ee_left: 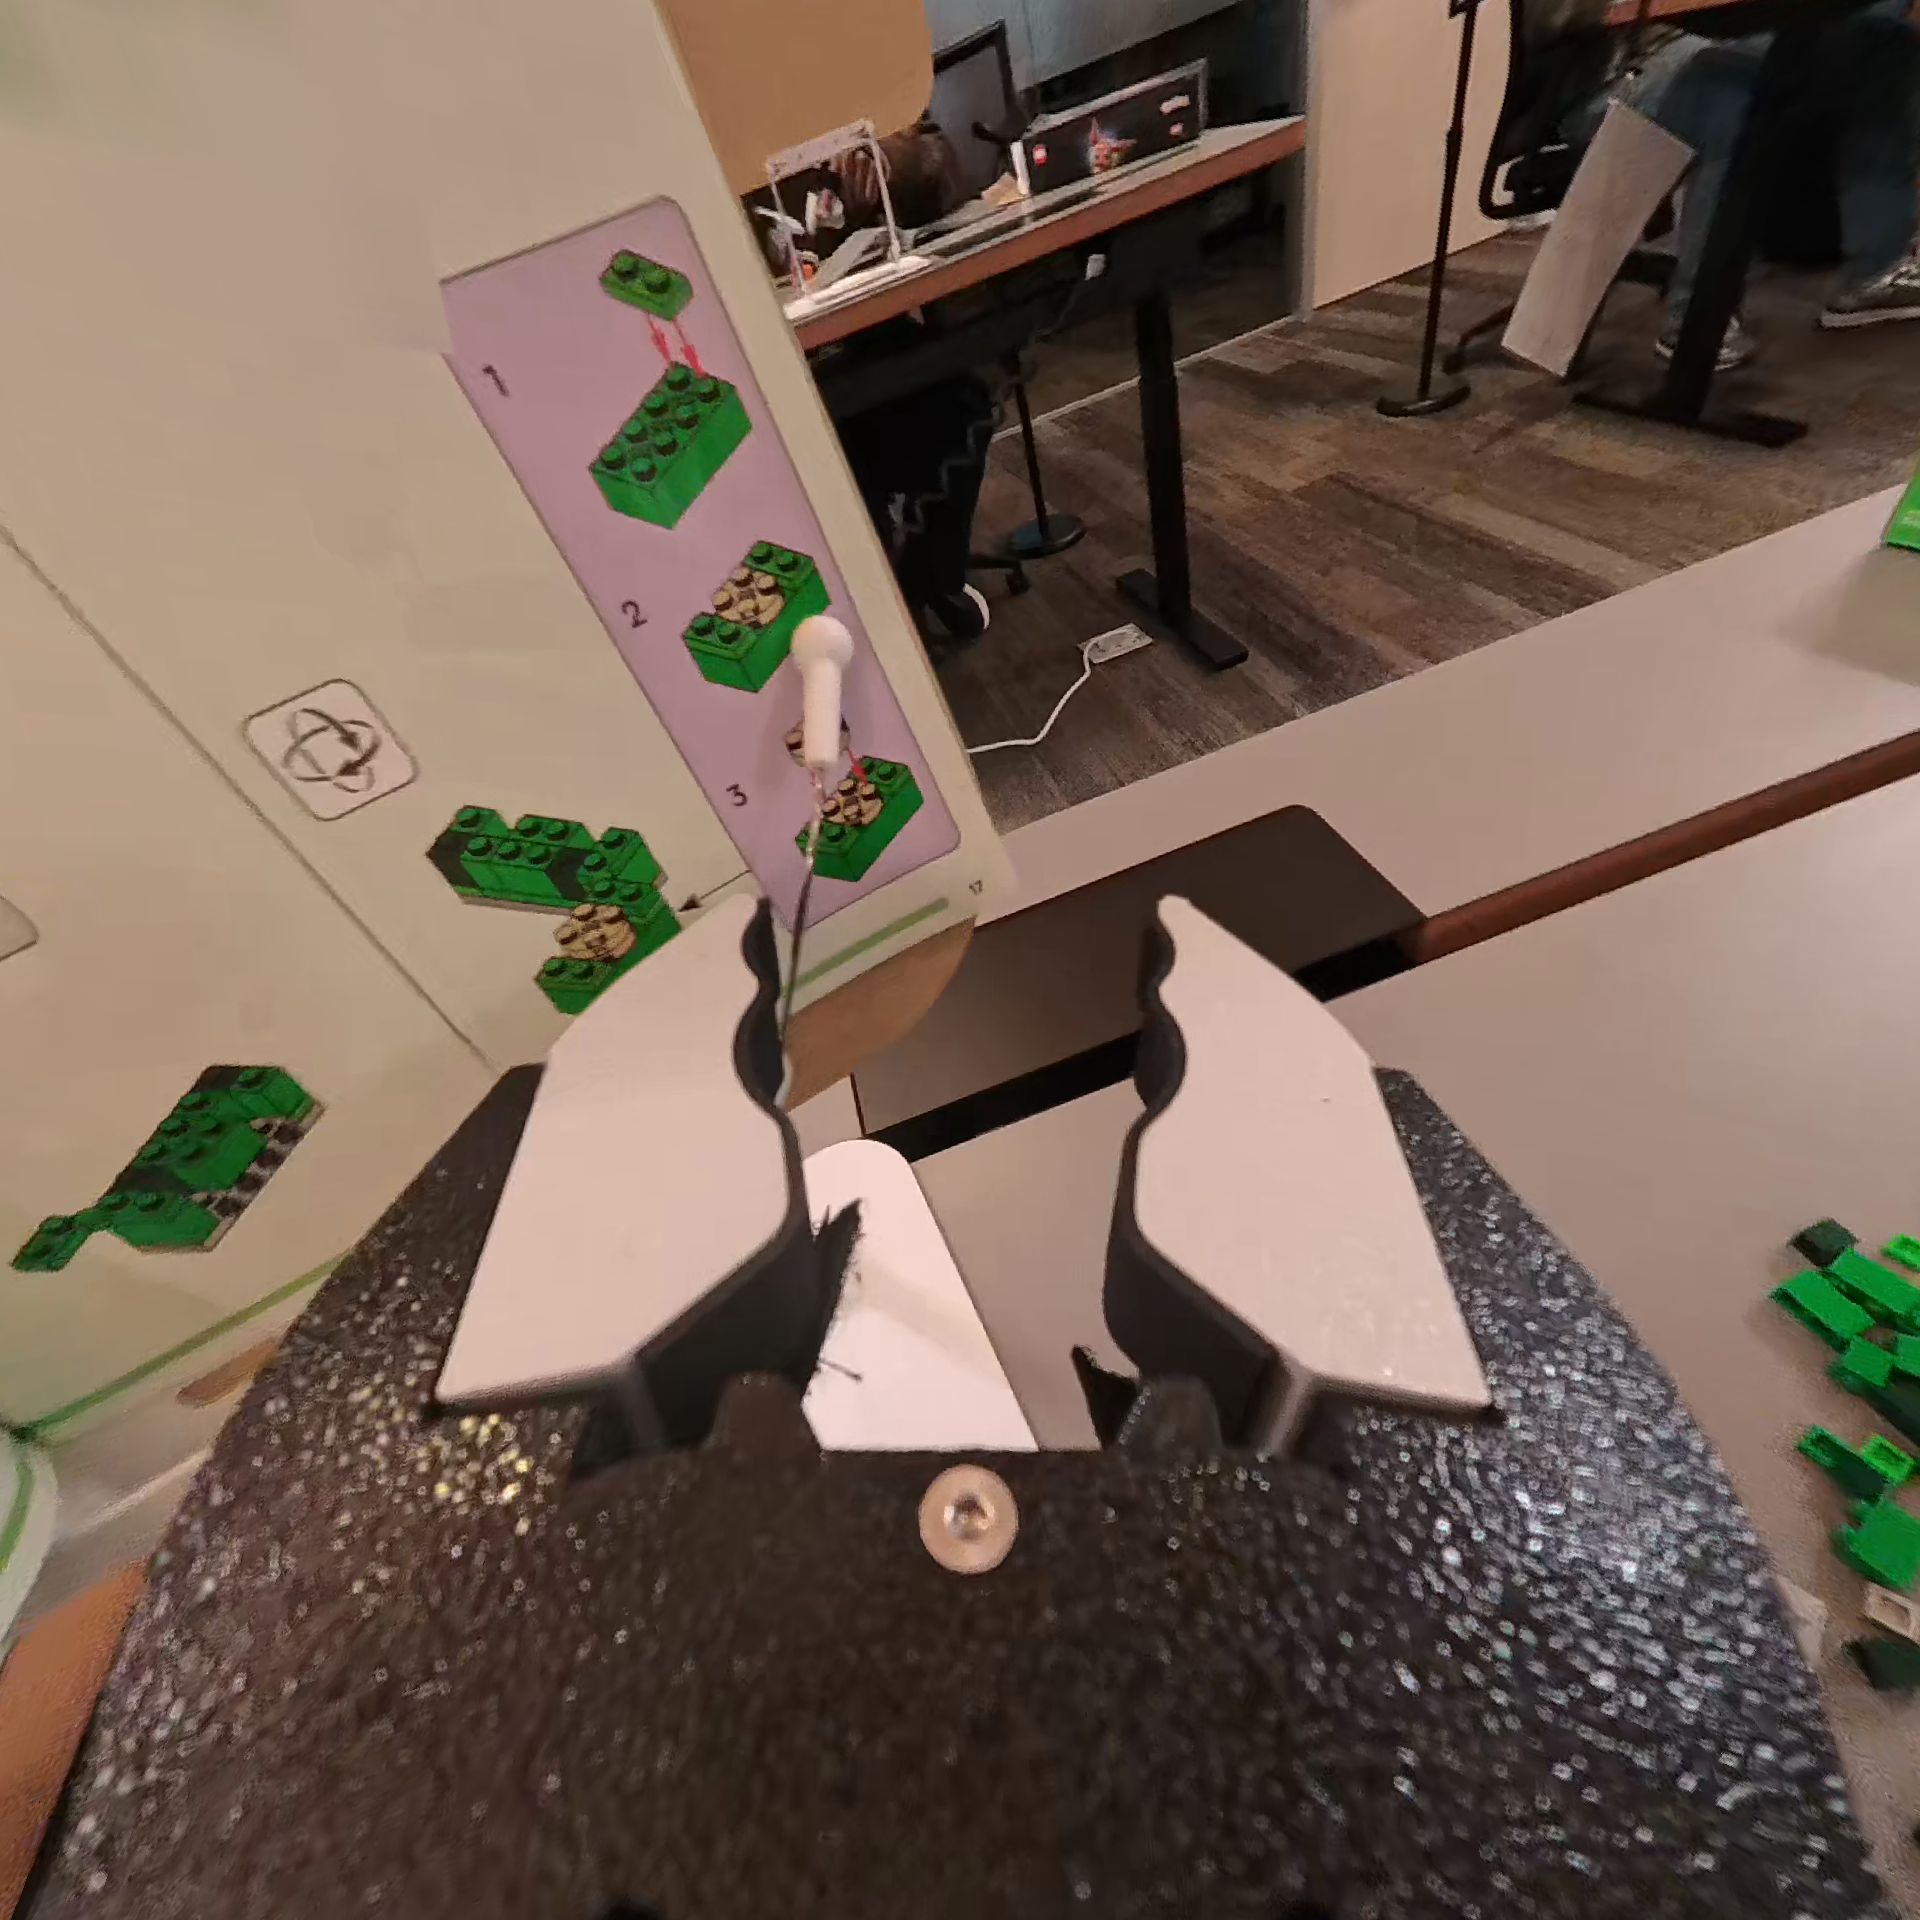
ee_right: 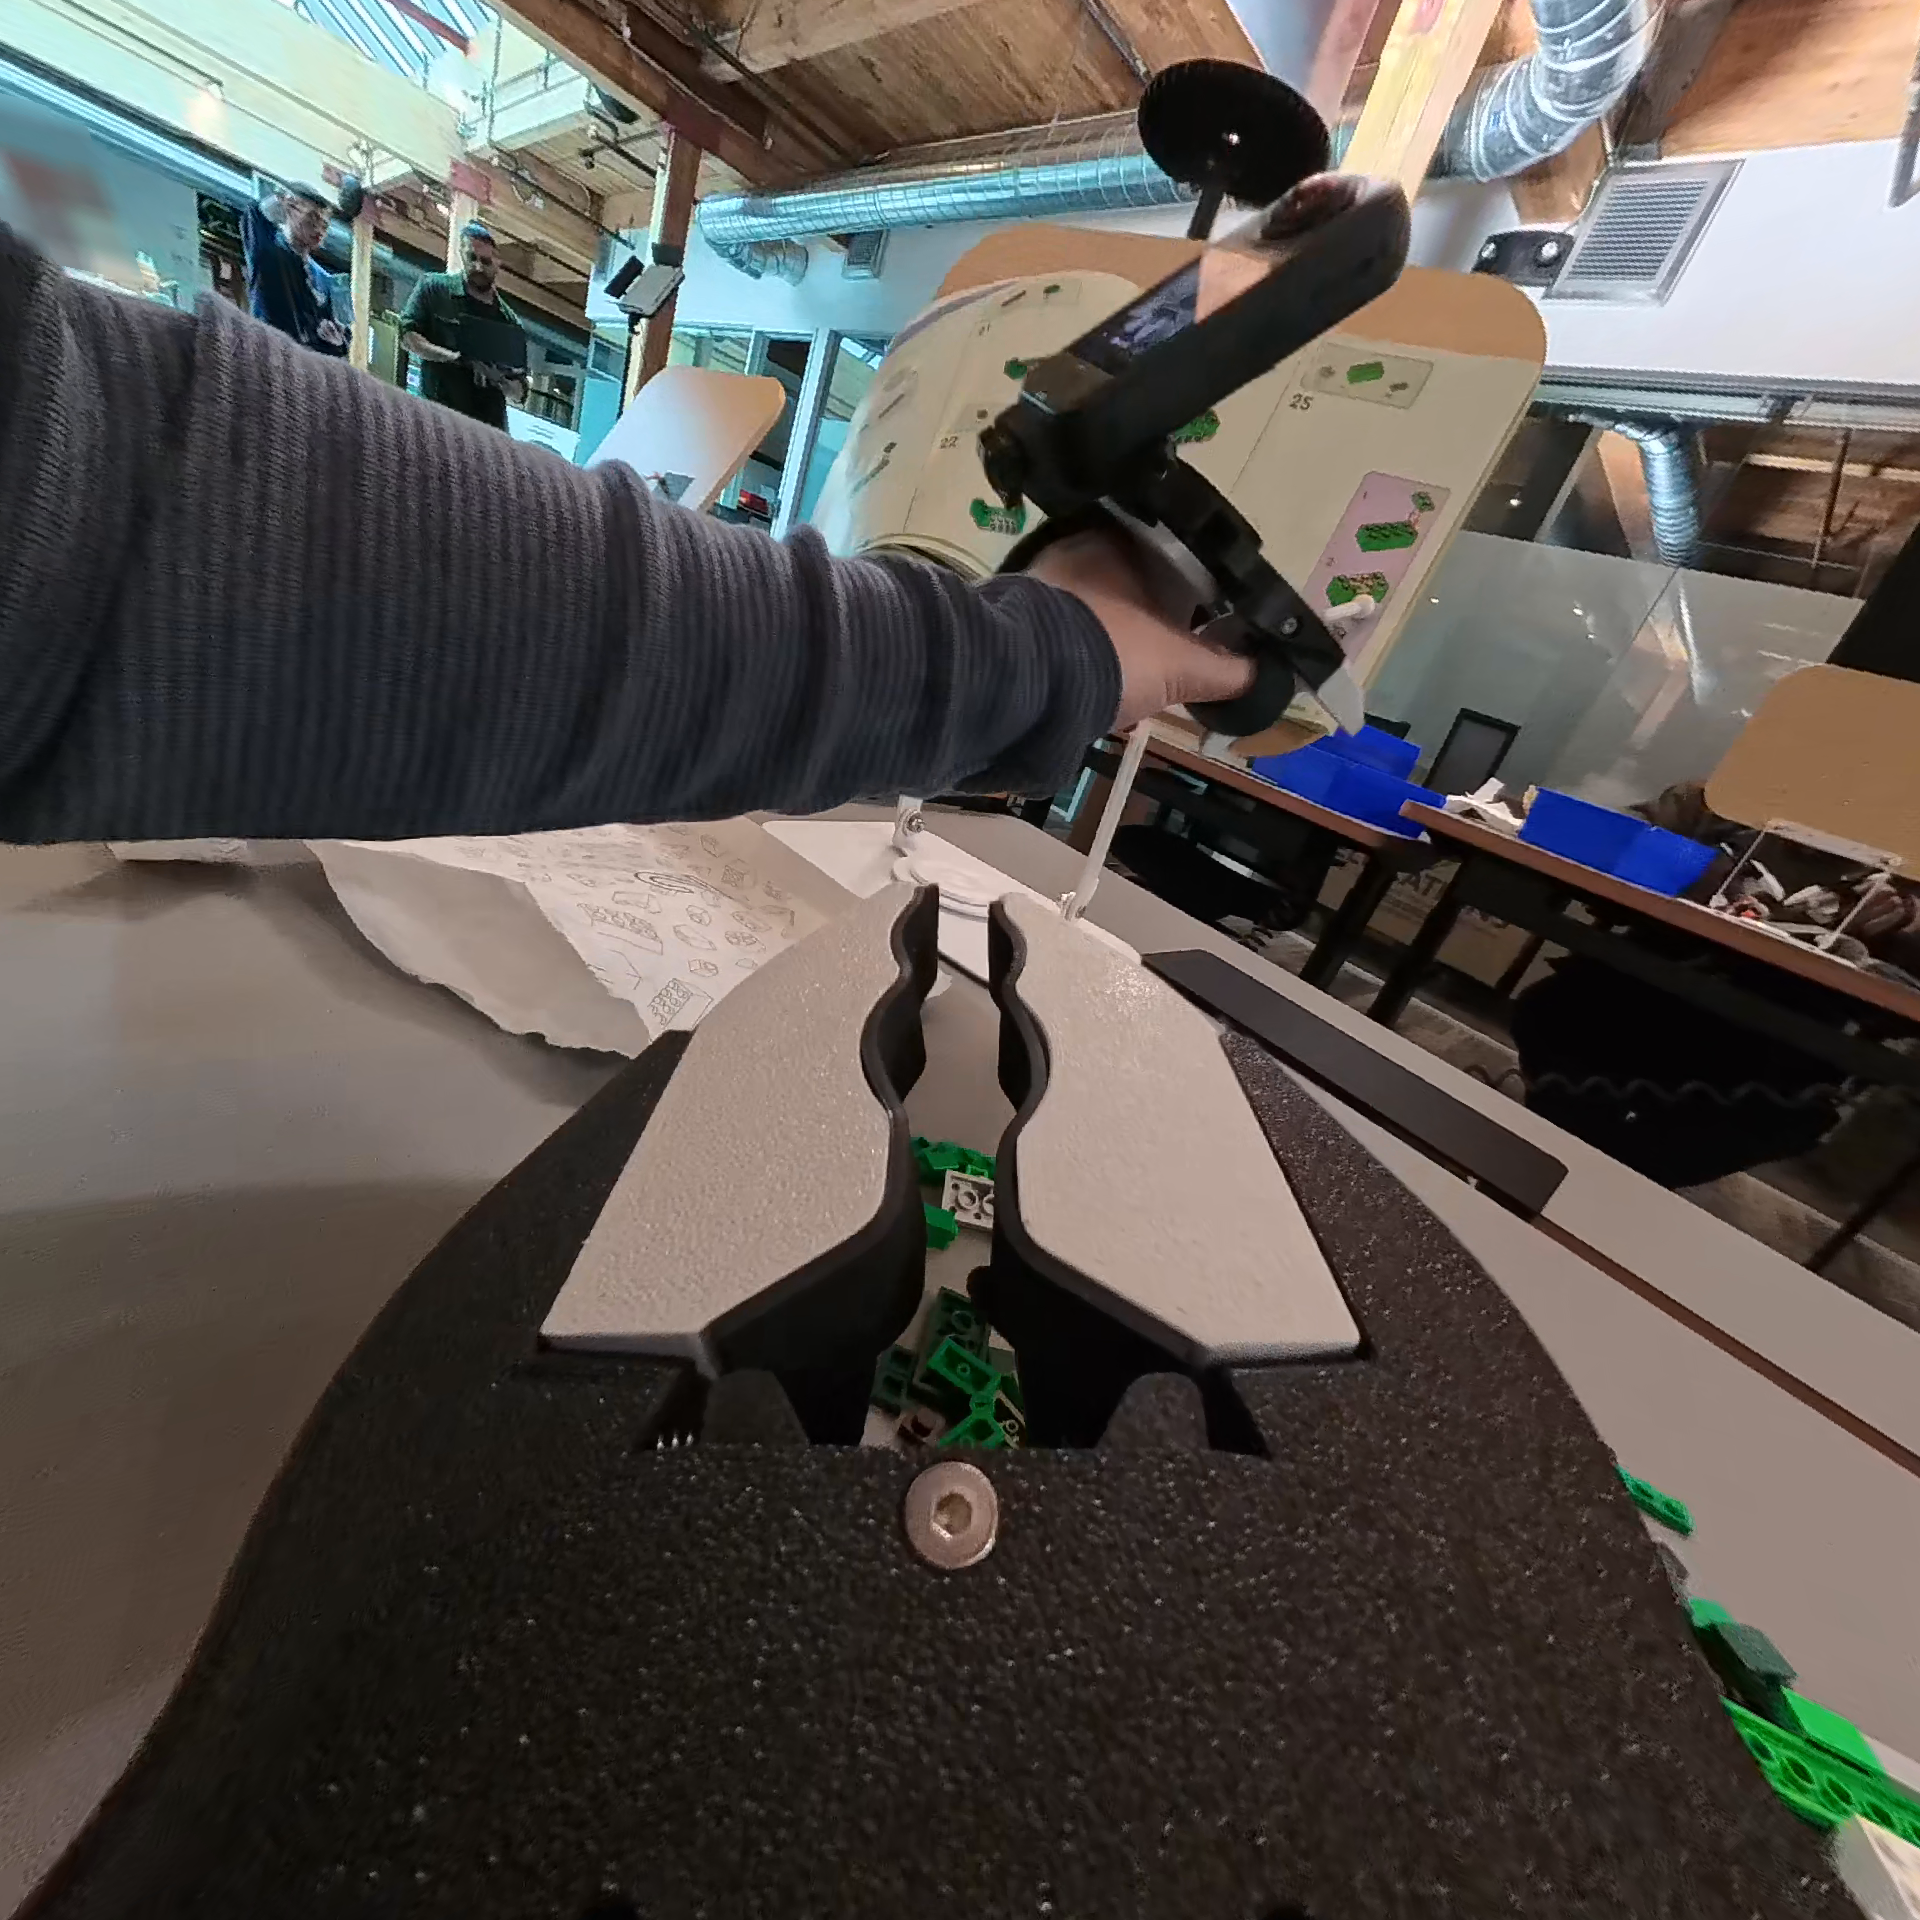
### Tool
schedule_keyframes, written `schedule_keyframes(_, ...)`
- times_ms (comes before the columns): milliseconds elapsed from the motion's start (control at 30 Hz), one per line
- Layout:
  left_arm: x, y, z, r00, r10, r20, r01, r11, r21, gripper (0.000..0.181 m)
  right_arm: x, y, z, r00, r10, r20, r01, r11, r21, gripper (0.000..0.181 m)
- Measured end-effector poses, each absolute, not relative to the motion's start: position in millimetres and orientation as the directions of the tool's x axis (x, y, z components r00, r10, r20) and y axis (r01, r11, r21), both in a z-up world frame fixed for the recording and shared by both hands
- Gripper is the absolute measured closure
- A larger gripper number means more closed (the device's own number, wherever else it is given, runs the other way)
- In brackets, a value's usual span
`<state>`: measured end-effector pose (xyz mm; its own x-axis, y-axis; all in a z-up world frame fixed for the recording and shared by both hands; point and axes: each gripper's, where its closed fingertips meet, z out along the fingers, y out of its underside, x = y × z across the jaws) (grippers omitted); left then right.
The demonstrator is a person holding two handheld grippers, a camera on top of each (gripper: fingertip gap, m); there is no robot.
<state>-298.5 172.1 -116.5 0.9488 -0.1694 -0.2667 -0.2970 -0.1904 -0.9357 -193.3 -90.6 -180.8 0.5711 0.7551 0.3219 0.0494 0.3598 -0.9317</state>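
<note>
An open building-instruction booklet (ee_left: 343, 582) with pictures of green bricks stands upright on a stand, and it also shows in the right wrist view (ee_right: 1351, 488). A white peg (ee_left: 821, 686) rests against its lower right page. My left gripper (ee_left: 961, 925) is open and empty, its left finger close to the booklet's lower edge. In the right wrist view a hand in a grey sleeve (ee_right: 520, 644) holds it up at the booklet. My right gripper (ee_right: 961, 909) is empty with only a narrow gap between its jaws, low over a pile of loose green bricks (ee_right: 956, 1361).
More green bricks (ee_left: 1860, 1351) lie on the grey table (ee_left: 1610, 1143) at the right. A torn white paper bag (ee_right: 582, 935) lies at the left. The stand's white base (ee_left: 914, 1309) sits under my left gripper. Blue bins (ee_right: 1600, 831) stand on the far desks. My hands' fingertips stand some 30 cm from each other. My right tips are about 30 cm from the white peg (ee_left: 821, 686), my left tips only 4 cm. Look for it in the right wrist view (ee_right: 1349, 614) too.
</note>
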Motion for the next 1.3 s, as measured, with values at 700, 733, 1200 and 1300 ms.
schedule_keyframes(700, -296, 162, -118, 0.692, -0.164, -0.703, -0.714, -0.018, -0.700, 0.149, -199, -87, -188, 0.549, 0.779, 0.303, 0.066, 0.321, -0.945, 0.176)
schedule_keyframes(733, -298, 164, -117, 0.637, -0.142, -0.757, -0.767, -0.016, -0.642, 0.147, -199, -87, -188, 0.548, 0.780, 0.303, 0.067, 0.320, -0.945, 0.176)
schedule_keyframes(1200, -312, 173, -115, 0.332, -0.012, -0.943, -0.942, -0.060, -0.331, 0.113, -200, -87, -190, 0.542, 0.785, 0.299, 0.073, 0.310, -0.948, 0.178)
schedule_keyframes(1300, -316, 172, -116, 0.289, -0.022, -0.957, -0.955, -0.069, -0.287, 0.110, -201, -88, -190, 0.536, 0.786, 0.307, 0.079, 0.316, -0.946, 0.179)
